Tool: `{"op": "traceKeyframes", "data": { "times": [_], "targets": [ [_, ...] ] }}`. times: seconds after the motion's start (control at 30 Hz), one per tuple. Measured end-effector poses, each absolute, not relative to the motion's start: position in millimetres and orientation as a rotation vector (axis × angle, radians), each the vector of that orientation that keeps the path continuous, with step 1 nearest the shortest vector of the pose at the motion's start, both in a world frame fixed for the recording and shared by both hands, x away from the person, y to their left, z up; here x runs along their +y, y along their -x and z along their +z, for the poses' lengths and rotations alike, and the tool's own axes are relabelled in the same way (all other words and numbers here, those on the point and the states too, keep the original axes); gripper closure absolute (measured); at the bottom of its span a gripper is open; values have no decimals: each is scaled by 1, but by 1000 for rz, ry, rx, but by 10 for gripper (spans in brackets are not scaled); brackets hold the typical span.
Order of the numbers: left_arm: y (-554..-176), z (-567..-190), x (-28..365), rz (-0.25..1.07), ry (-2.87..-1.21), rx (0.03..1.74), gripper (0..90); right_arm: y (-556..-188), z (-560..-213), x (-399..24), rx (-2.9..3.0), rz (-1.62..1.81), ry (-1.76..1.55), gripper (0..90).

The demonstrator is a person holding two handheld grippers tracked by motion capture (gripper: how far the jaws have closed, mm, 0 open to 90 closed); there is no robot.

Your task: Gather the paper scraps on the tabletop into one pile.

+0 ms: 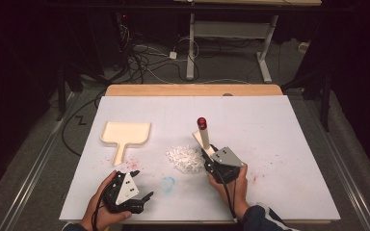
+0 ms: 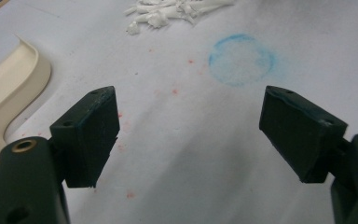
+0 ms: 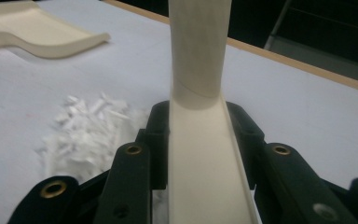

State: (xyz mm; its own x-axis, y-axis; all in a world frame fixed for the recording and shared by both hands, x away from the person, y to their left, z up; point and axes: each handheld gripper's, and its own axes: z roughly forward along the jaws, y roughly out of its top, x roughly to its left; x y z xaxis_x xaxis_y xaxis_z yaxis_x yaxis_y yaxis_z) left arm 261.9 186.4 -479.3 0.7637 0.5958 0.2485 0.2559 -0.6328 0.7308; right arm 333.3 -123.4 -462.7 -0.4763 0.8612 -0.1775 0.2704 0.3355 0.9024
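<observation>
No readable text anywhere you are looking.

You are seeing no words, labels, brand names or numbers on the white table cover (image 1: 270, 144), the cream dustpan (image 1: 125, 134) or the brush handle (image 3: 200, 93). The only marks showing are a faint blue ring (image 2: 241, 59) and scattered red specks (image 2: 175, 91) on the cover, and neither is forming a letter or a sign.
</observation>
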Motion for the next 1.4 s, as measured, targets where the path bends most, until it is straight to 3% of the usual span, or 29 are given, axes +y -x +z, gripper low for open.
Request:
{"op": "traceKeyframes", "data": {
  "times": [0.37, 0.9, 1.4],
  "targets": [
    [-261, -480, 188, 620, -2253, 637, 188, -345, -457, -97, 1900, 1197, -1018, 680],
    [-262, -481, 187, 619, -2267, 654, 188, -338, -408, -192, 1967, 1275, -917, 679],
    [-262, -481, 186, 624, -2275, 647, 188, -288, -389, -264, 2147, 1299, -764, 679]
  ]
}}
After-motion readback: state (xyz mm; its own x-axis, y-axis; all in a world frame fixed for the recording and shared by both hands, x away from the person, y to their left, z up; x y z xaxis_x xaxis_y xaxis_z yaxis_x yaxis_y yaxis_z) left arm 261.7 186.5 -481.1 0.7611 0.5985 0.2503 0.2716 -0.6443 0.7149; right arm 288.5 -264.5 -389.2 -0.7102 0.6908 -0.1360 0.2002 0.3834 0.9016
